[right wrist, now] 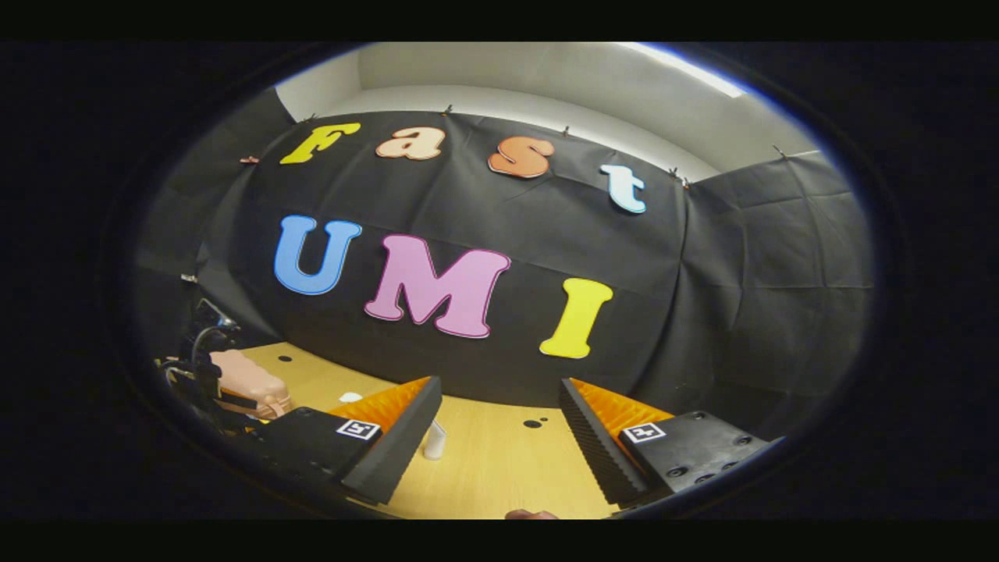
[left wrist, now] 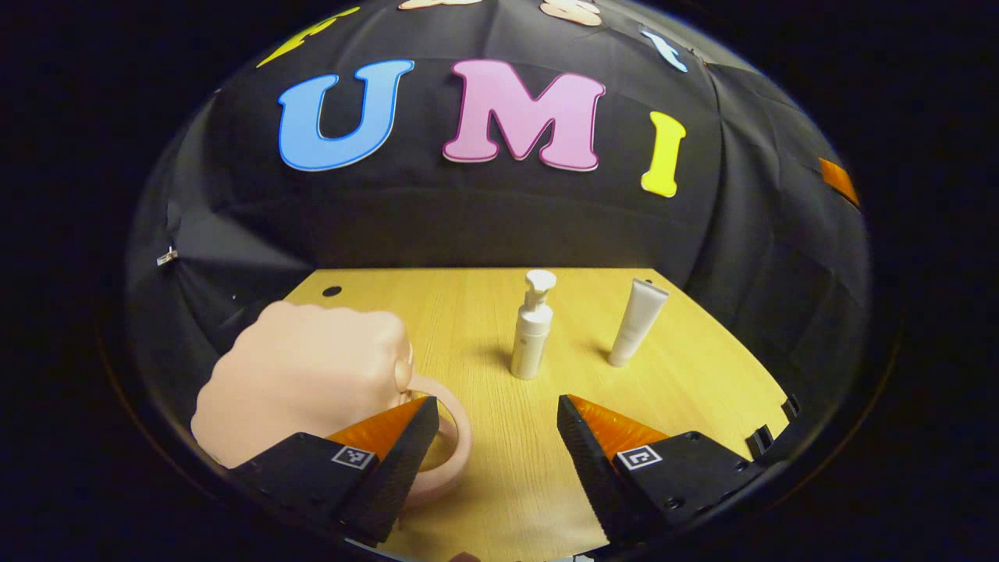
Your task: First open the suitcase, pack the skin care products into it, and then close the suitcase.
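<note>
On the wooden table (left wrist: 484,484), the closed pink suitcase (left wrist: 304,382) sits just left of the left gripper (left wrist: 495,437), jaws apart and empty, nearer it than the likewise spread right gripper (right wrist: 499,433).

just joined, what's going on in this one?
Start of a packing job. The small pink suitcase sits closed on the wooden table. The left gripper hangs open right beside it, one finger by its handle. A pump bottle and a tube stand upright farther back, untouched. The right gripper is open too, holding nothing.
</note>
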`<state>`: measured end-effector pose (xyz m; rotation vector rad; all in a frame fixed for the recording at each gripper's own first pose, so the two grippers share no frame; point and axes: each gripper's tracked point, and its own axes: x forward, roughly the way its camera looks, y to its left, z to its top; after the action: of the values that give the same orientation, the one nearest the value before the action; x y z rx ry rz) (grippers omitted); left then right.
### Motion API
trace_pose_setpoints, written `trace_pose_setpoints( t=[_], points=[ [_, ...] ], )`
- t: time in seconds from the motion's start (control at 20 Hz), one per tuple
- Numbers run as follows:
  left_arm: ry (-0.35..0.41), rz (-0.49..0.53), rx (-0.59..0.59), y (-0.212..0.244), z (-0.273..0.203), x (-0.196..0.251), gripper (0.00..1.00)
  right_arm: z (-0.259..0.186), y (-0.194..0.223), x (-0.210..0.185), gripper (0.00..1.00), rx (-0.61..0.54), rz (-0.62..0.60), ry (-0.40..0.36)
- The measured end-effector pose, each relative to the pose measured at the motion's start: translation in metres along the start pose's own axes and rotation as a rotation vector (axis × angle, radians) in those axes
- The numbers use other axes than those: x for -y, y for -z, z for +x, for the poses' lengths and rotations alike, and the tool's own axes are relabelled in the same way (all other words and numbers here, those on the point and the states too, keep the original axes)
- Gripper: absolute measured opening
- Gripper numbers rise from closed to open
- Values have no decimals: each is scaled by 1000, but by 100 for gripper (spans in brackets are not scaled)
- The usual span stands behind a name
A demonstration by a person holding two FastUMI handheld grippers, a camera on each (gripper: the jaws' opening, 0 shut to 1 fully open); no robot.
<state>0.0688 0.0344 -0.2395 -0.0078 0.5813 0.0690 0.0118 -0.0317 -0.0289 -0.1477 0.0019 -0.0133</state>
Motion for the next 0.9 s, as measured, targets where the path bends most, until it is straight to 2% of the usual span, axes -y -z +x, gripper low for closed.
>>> trace_pose_setpoints(
  t=[0.25,0.45,0.5,0.55,0.6,0.65,0.7,0.8,0.9],
  points=[
    [-42,-35,-139,30,41,-3,96,19,32,25,96,-49,45,-30],
    [-134,-83,-207,46,61,-22,95,35,65,49,95,-103,59,-40],
    [-143,-74,-222,50,67,-25,89,38,74,56,96,-115,68,-42],
    [-119,-69,-241,52,73,-21,83,42,81,61,96,-128,77,-45],
    [-111,-58,-272,58,75,-18,72,46,89,65,96,-143,86,-50],
    [-131,-46,-298,62,73,-25,72,50,95,68,96,-156,96,-60],
    [-159,-40,-295,61,78,-34,54,55,101,72,96,-169,108,-67],
    [-134,-56,-278,46,72,-29,20,65,113,83,96,-191,129,-71],
    [-144,10,-249,26,67,-28,16,73,120,91,96,-194,149,-74]
  ],
)
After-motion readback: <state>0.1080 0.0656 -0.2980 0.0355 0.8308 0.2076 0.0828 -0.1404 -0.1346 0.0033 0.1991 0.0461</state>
